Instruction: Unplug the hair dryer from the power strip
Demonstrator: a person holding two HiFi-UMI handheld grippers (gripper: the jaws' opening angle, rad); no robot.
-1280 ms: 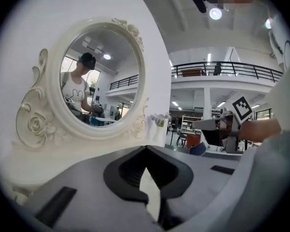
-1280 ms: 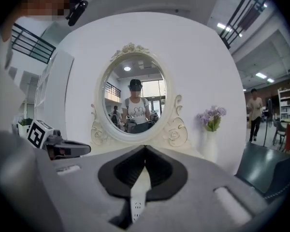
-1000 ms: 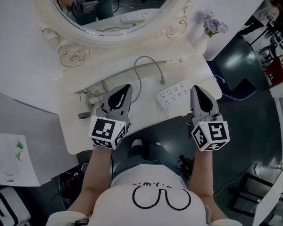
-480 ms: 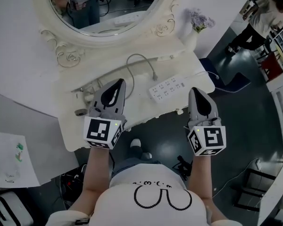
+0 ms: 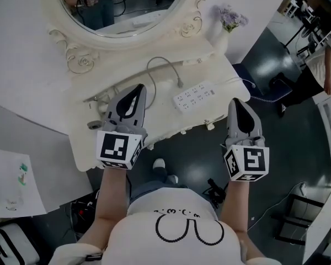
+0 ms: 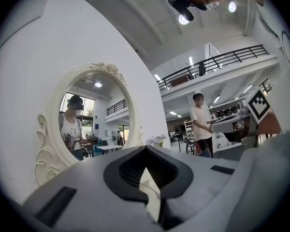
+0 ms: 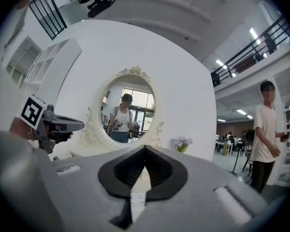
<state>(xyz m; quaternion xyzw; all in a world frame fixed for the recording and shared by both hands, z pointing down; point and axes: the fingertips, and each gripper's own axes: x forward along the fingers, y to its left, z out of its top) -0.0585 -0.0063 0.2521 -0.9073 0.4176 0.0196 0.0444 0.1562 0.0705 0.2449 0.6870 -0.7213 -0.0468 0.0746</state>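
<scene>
both grippers are clenched on nothing: left gripper (image 5: 137, 93) over the surface (image 5: 160, 117), right gripper (image 5: 236, 105) hanging just off its front edge. the power strip (image 5: 196, 96) sits at 1 o'clock of the left one. the plug (image 5: 180, 83) looks to be lying loose just beside it, can't swear to it. my worry: the cord (image 5: 154, 65) loops right by the left fingers (image 5: 133, 101). snag it and the strip could get dragged off.

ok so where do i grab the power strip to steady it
Probably pinch the power strip across its narrow width near its right end, coming down from above with the right gripper. It lies flat and long on the table, so only its long edges are close enough together; the grey cord ends by its left end.
</scene>
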